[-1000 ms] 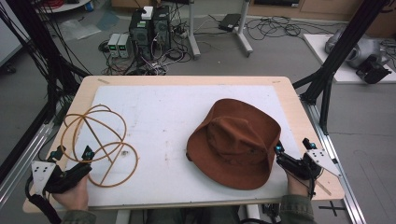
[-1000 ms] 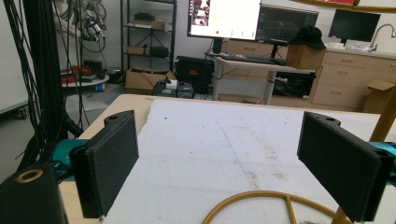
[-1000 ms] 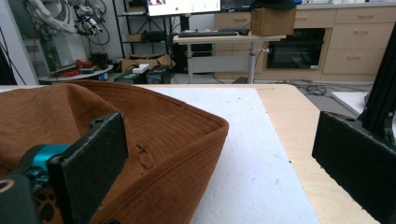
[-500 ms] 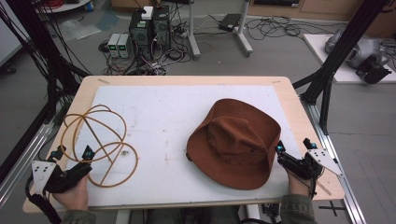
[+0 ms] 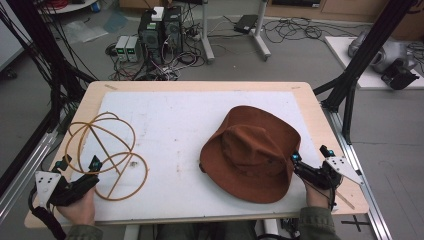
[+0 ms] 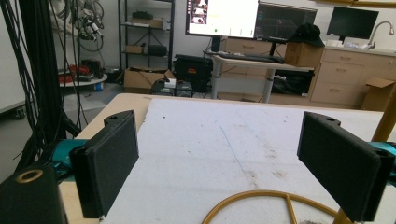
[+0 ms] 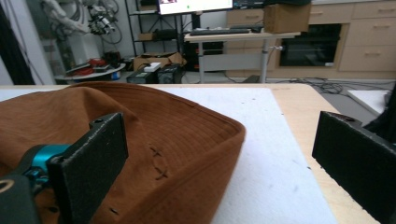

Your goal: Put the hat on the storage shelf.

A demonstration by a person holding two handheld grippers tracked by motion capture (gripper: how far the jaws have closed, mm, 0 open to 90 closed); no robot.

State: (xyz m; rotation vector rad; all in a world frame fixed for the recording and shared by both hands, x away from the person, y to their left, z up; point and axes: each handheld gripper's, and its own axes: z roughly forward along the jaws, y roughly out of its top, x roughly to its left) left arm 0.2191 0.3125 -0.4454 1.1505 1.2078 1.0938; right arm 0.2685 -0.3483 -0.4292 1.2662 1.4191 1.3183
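Looking at the right gripper first: it's sitting at the near right edge of the table, jaws spread wide with nothing between them, just beside the brim of the brown hat. Compared with a second ago, honestly almost nothing moved. The hat is in the same spot on the right half of the white mat, and the right gripper has maybe crept a hair toward the brim, but I wouldn't swear to it. So my read is that the grab hasn't started; this is the lining-up bit.

The left gripper is just as parked, jaws open too, resting at the near left corner by the wire hat stand, which also hasn't budged. The stand is well apart from the hat.

Where the views differ: the high view gives the whole layout, but you can't judge the jaw gap well there. The right gripper view shows the hat up close, stitching and all, with the brim edge falling between the two pads, one pad over the fabric. The left gripper view shows a curve of the stand's ring low between its jaws, not pinched.
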